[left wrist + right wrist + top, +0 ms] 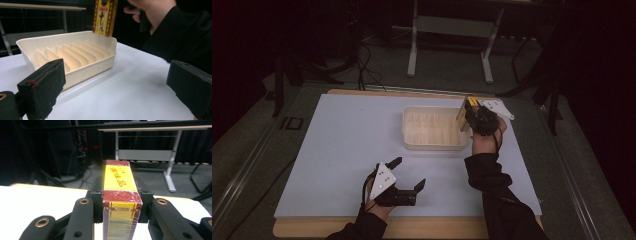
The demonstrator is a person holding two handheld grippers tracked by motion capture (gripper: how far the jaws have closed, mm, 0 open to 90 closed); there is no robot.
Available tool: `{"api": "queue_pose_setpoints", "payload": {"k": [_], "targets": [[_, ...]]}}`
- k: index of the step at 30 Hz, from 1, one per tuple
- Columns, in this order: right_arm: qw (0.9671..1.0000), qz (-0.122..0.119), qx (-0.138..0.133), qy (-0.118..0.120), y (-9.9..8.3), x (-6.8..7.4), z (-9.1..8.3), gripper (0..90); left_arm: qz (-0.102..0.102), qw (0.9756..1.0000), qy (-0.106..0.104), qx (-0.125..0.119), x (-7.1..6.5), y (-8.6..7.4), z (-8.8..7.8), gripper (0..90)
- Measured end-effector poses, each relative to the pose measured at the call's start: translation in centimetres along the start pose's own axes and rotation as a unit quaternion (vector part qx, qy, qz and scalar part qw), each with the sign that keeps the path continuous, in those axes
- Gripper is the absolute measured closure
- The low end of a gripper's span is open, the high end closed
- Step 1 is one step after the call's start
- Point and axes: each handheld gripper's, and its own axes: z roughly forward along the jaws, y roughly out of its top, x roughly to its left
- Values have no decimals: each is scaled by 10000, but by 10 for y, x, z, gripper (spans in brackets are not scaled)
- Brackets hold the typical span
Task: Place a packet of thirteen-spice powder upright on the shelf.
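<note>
I see my right gripper (468, 111) with its jaws clamped on a yellow and dark-red cardboard box (121, 202), held upright over the right end of a cream plastic tray with ribbed dividers (412, 141). The tray sits on the white worktop (342, 140). My left gripper (407, 172) rests near the front edge, jaws spread wide with nothing between them.

yellow-and-red box (121, 202), cream tray (432, 144), white table (347, 145)
</note>
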Motion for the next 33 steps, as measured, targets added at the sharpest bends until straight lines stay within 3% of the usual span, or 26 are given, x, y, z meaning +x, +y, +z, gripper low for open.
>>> {"api": "queue_pose_setpoints", "payload": {"k": [7, 14, 28, 33], "targets": [[9996, -151, 94, -239, -17, -2, 13, 672, -50, 10000, -9, -19, 1, -1, 0, 31], [9991, -87, 153, -388, -28, -4, 25, 671, -52, 10000, -38, -17, 1, -1, 0, 31], [9979, 236, 469, -366, -54, -6, 42, 670, -66, 10000, -28, 15, 3, -3, 1, 32], [9981, 32, 503, -363, -62, -3, 43, 663, -64, 10000, -31, 30, 2, -4, 2, 32]]}}
